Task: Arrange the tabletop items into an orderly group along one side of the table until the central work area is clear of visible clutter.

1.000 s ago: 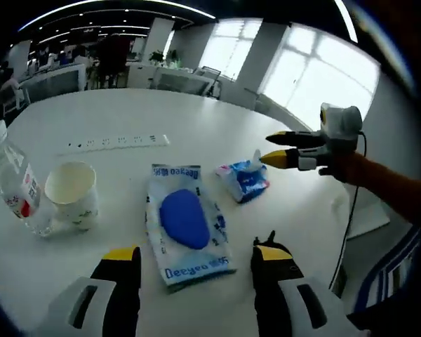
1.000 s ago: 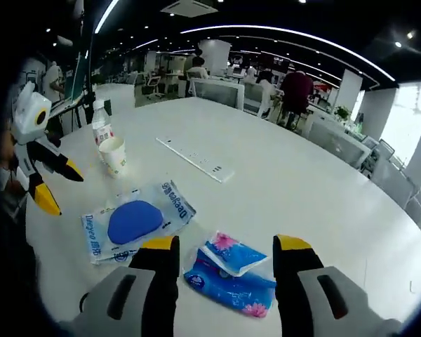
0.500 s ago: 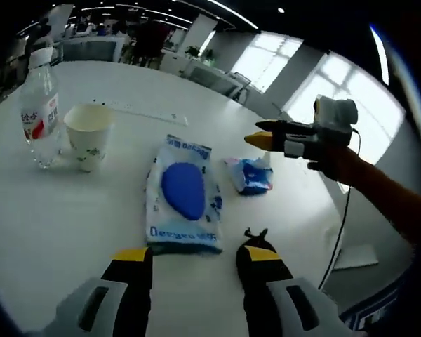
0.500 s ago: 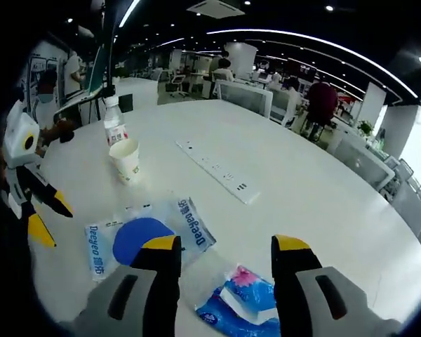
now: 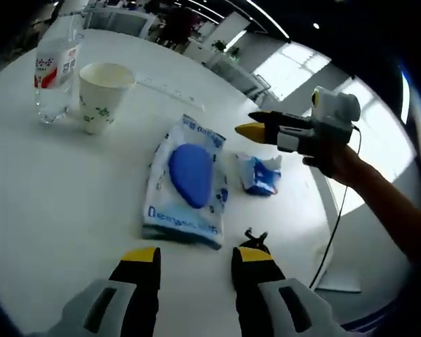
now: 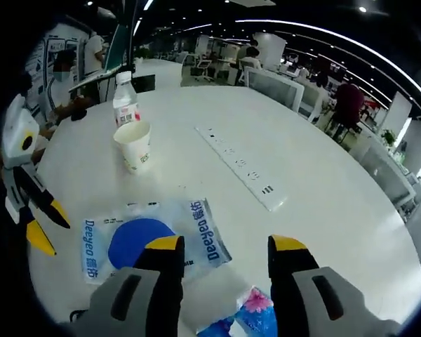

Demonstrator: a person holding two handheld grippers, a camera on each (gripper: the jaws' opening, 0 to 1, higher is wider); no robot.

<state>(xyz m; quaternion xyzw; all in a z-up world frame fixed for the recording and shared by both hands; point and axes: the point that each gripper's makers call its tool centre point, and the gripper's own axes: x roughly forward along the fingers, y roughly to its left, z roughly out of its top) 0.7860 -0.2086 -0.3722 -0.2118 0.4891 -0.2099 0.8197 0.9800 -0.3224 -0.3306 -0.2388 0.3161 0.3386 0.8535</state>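
Clutter unsorted on worktop (image 6: 323, 175): wipes (image 5: 188, 181) central, tissues (image 5: 261, 175) beside, cup (image 5: 102, 86) and bottle (image 5: 55, 69) beyond; both claws, left (image 5: 193, 261) and right (image 6: 227, 249), open, empty.

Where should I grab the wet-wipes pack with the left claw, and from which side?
Take the wipes pack by its near short edge, the sealed flap just ahead of the left claw. It lies flat on the table, so come in low, one jaw under that edge. Avoid the domed blue lid.
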